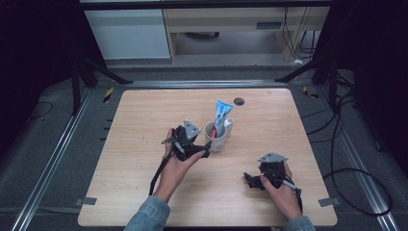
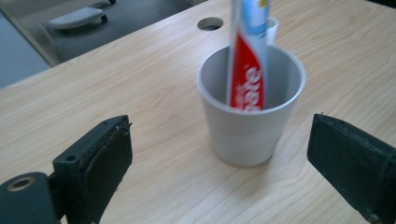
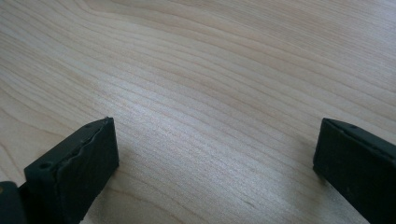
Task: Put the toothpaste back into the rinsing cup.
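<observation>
A white cup (image 1: pixel 215 137) (image 2: pixel 251 112) stands upright near the middle of the wooden table (image 1: pixel 144 120). A red, white and blue toothpaste tube (image 1: pixel 221 116) (image 2: pixel 247 56) stands in it, leaning against the far rim. My left gripper (image 1: pixel 204 147) (image 2: pixel 219 163) is open just left of the cup, its jaws wide apart with the cup ahead between them, not touching. My right gripper (image 1: pixel 248 179) (image 3: pixel 215 163) is open low over bare wood at the front right, with nothing between its jaws.
A small white object (image 1: pixel 228 127) stands right behind the cup. A round dark cable hole (image 1: pixel 238 100) (image 2: pixel 210 23) lies at the table's far side. Black stands and cables surround the table on the floor.
</observation>
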Demonstrator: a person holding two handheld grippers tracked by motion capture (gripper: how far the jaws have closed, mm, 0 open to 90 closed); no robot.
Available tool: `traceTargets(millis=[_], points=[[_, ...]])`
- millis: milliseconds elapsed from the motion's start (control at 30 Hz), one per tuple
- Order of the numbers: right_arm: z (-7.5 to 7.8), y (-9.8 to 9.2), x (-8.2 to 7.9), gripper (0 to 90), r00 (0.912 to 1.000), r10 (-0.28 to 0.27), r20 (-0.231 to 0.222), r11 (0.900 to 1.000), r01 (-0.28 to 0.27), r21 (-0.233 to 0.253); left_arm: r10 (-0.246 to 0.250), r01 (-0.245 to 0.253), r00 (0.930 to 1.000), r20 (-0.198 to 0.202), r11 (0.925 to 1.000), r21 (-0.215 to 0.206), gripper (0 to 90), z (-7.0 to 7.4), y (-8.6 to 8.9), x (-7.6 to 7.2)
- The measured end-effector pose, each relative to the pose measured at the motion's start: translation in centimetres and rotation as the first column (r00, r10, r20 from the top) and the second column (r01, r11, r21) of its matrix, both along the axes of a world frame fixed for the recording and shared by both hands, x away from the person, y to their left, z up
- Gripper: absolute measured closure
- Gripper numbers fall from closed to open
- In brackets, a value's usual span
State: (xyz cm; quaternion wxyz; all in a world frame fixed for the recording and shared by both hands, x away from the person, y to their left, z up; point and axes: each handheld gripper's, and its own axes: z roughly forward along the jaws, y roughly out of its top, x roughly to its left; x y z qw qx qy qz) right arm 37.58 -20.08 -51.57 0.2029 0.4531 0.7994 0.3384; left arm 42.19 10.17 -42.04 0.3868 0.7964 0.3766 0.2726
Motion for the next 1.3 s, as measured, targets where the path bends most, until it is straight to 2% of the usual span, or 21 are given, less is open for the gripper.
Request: traceTargets(millis=[233,367,467,600,700,800,1033,1133,1300], points=[[0.0,0.0,0.0,0.3,1.0,-0.001,-0.001,1.0,0.001,0.001,0.074,-0.074,0.997,-0.022,0.997,0.022,6.0,-0.9,4.5,-0.1],[0.0,0.0,0.0,0.3,1.0,-0.001,-0.001,1.0,0.001,0.001,0.117,-0.115,0.9925,-0.038,0.9928,0.034,6.2,-1.6,7.2,-0.4],[0.0,0.0,0.0,0.3,1.0,-0.001,-0.001,1.0,0.001,0.001,0.139,-0.138,0.9889,-0.053,0.9902,0.023,6.7,-2.1,8.9,-0.6],[0.0,0.0,0.0,0.3,1.0,-0.001,0.0,1.0,0.001,0.002,0.165,-0.161,0.9837,-0.073,0.9856,0.051,7.0,-2.8,10.8,-0.8],[0.0,0.0,0.0,0.3,1.0,-0.002,-0.001,1.0,0.002,0.002,0.185,-0.178,0.9776,-0.101,0.9812,0.076,7.0,-3.4,12.1,-1.0],[0.0,0.0,0.0,0.3,1.0,-0.002,-0.001,1.0,0.002,0.003,0.198,-0.189,0.9729,-0.119,0.9784,0.083,6.8,-3.9,13.1,-1.2],[0.0,0.0,0.0,0.3,1.0,-0.002,-0.001,1.0,0.002,0.002,0.23,-0.209,0.9545,-0.189,0.9699,0.124,6.2,-5.7,15.5,-1.0],[0.0,0.0,0.0,0.3,1.0,-0.002,-0.001,1.0,0.002,0.002,0.25,-0.226,0.9501,-0.187,0.9641,0.14,6.2,-6.2,16.3,-1.1],[0.0,0.0,0.0,0.3,1.0,-0.002,-0.001,1.0,0.002,0.003,0.287,-0.264,0.9368,-0.201,0.9555,0.13,6.3,-6.9,17.8,-1.1]])
